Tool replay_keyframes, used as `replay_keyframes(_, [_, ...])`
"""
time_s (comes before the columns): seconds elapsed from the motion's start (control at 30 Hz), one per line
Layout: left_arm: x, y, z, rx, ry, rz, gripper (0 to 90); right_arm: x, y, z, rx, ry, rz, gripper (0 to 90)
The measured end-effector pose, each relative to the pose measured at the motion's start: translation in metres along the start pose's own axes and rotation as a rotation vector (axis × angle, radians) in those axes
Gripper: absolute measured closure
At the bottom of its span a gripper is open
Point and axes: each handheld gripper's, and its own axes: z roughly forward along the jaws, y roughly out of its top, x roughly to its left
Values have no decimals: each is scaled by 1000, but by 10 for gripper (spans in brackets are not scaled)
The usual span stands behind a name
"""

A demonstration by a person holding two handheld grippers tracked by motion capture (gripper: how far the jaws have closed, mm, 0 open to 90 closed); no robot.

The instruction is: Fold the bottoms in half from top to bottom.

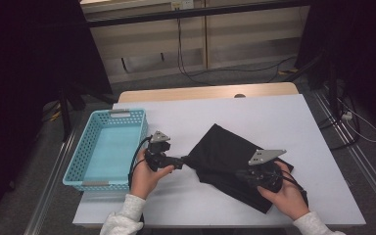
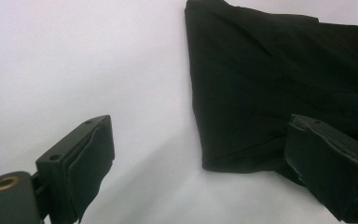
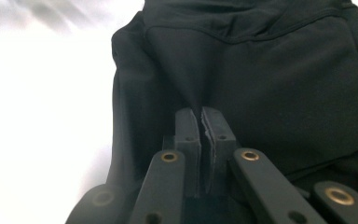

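One black cloth (image 1: 230, 156), lengthwise diagonal.

Light-blue plastic basket (image 1: 127, 117) on table's left, white tabletop (image 1: 274, 117)

Both forearms come in low over the table, sleeves pale. The left hand (image 1: 144, 177) holds the left gripper (image 1: 180, 162) level, pointing across toward the other hand, its jaws spread wide apart. The right hand (image 1: 285, 193) cradles the right gripper (image 1: 239, 175), jaws pressed together.
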Motion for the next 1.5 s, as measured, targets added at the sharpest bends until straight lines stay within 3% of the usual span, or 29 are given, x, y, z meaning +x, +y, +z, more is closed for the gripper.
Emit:
replay_keyframes(0.6, [-1,2,1,8,0,15,86,1,-5,-10,-3,-20,-1,866])
replay_keyframes(0.8, [-1,4,4,-1,-6,20,86,5,-8,-10,11,0,-5,861])
replay_keyframes(0.9, [0,5,4,6,-4,27,87,4,-9,-8,11,2,-1,763])
replay_keyframes(0.97, [0,5,5,8,-6,29,86,0,-10,-9,-3,-11,12,667])
replay_keyframes(1.07, [-1,5,4,10,-11,39,87,-13,-8,-11,-33,-23,45,597])
replay_keyframes(1.2, [-3,5,3,4,-15,43,87,-37,-3,-10,-45,-112,72,599])
replay_keyframes(1.37, [-2,4,3,6,-3,45,89,-62,2,2,2,-224,77,609])
replay_keyframes(1.43, [-1,4,2,9,-6,44,88,-69,3,6,1,-224,93,621])
replay_keyframes(1.5, [-1,3,3,9,0,39,89,-73,6,10,16,-242,80,625])
